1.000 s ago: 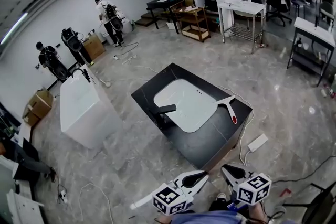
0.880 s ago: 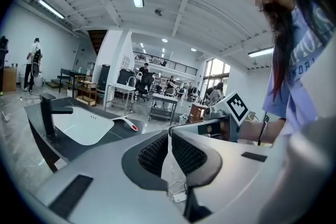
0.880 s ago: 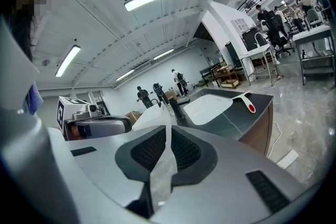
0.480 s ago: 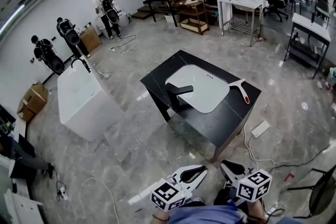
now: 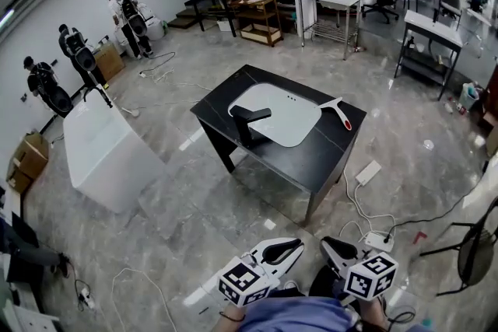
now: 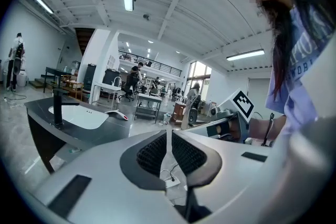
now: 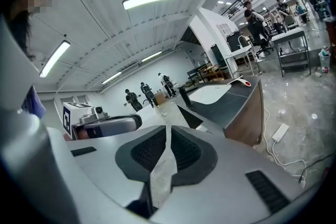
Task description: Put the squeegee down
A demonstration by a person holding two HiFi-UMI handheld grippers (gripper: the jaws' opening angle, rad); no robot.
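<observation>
Compared with a second ago, the black table (image 5: 311,161) lies farther from both grippers and higher in the head view, and more floor shows between them. The squeegee (image 5: 336,110) has not changed its place on the table. It lies flat on the top just beside the right edge of the white basin (image 5: 284,119), with its red handle end pointing away from the basin. No gripper touches it.

The left gripper (image 5: 286,249) and the right gripper (image 5: 330,248) are held low near the person's body, well apart from the table. In the two gripper views, the jaws of each one are together with nothing between them.

A black faucet (image 5: 247,120) stands at the left edge of the basin, with its spout reaching over it. The white tub (image 5: 101,155) stands on the floor to the left of the table; what is inside it I cannot tell.
</observation>
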